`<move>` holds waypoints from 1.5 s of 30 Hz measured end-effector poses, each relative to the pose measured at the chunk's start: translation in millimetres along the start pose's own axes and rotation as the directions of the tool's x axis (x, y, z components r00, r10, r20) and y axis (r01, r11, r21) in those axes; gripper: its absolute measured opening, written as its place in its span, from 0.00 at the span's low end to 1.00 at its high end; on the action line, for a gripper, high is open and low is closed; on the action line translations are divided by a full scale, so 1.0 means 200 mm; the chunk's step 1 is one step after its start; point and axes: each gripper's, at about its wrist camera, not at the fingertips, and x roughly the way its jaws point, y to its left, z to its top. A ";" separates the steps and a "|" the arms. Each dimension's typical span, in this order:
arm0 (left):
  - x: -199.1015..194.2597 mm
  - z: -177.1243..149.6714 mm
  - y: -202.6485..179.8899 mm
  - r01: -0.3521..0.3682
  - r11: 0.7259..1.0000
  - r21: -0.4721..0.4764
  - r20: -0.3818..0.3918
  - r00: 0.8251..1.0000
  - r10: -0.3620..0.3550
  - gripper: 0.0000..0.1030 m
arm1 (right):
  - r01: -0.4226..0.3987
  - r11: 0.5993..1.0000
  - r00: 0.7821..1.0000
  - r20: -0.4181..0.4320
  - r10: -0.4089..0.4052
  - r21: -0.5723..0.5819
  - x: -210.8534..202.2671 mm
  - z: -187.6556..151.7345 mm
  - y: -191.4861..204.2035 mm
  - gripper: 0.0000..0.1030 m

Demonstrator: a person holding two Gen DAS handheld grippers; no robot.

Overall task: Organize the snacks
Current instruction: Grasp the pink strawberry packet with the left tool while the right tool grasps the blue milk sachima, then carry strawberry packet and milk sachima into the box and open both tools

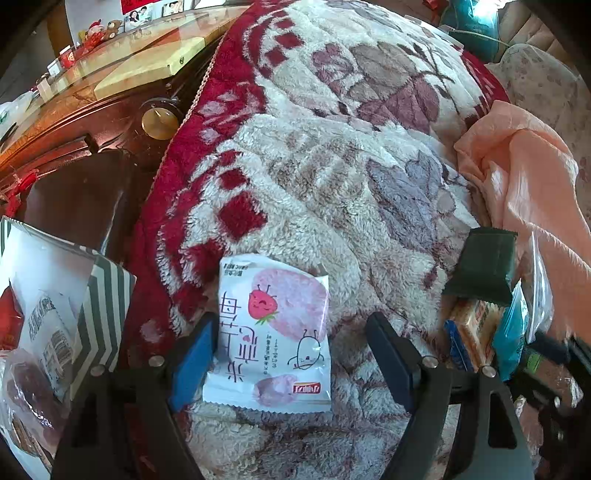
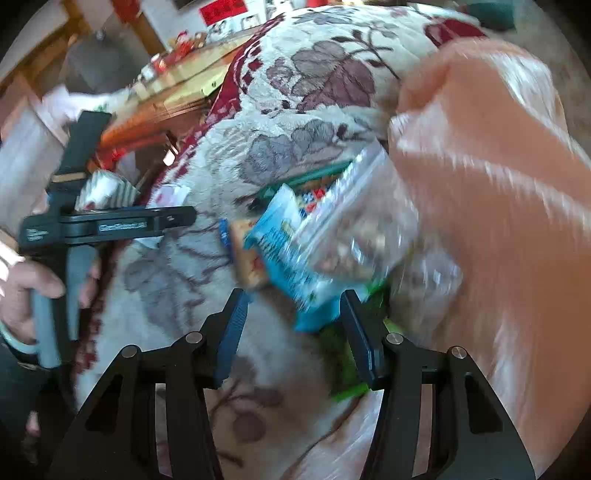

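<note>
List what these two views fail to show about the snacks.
- Right wrist view: motion blur makes the print on the blue packet and clear bag unreadable.
- Left wrist view: the striped packet is cut off by the left edge; the pile hides behind a dark block.

One strawberry snack packet, one striped snack bag, one peach plastic bag, one floral blanket.

A fleecy blanket with a dark red patterned border and mauve and grey leaf shapes covers most of the view; beside its left edge stands a dark wooden counter with a glass top and a round brass knob; small red trinkets and photographs sit along the counter's far edge.
</note>
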 end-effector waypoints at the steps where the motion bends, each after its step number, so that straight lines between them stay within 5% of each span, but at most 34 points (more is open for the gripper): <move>1: 0.00 0.00 0.00 -0.002 1.000 0.001 -0.001 1.000 0.002 0.81 | -0.003 1.000 1.000 -0.008 0.003 -0.018 0.02 0.02 0.00 0.51; 12: 0.03 0.01 -0.03 -0.021 1.000 0.017 -0.013 1.000 0.021 0.84 | -0.018 0.995 0.996 -0.084 0.010 -0.096 0.15 0.07 0.05 0.51; 17: -0.01 -0.01 -0.05 -0.017 0.999 0.047 0.021 1.000 0.016 0.54 | -0.019 0.996 0.998 -0.068 0.013 -0.089 0.14 0.02 0.12 0.28; 29: -0.26 -0.18 -0.02 0.025 0.999 0.034 0.085 0.996 -0.028 0.54 | -0.052 0.999 0.998 0.019 0.052 -0.009 -0.07 -0.07 0.19 0.28; 45: -0.56 -0.41 0.01 -0.051 0.996 0.068 0.182 0.983 0.038 0.54 | -0.067 0.997 0.997 0.024 0.068 -0.038 -0.16 -0.15 0.38 0.28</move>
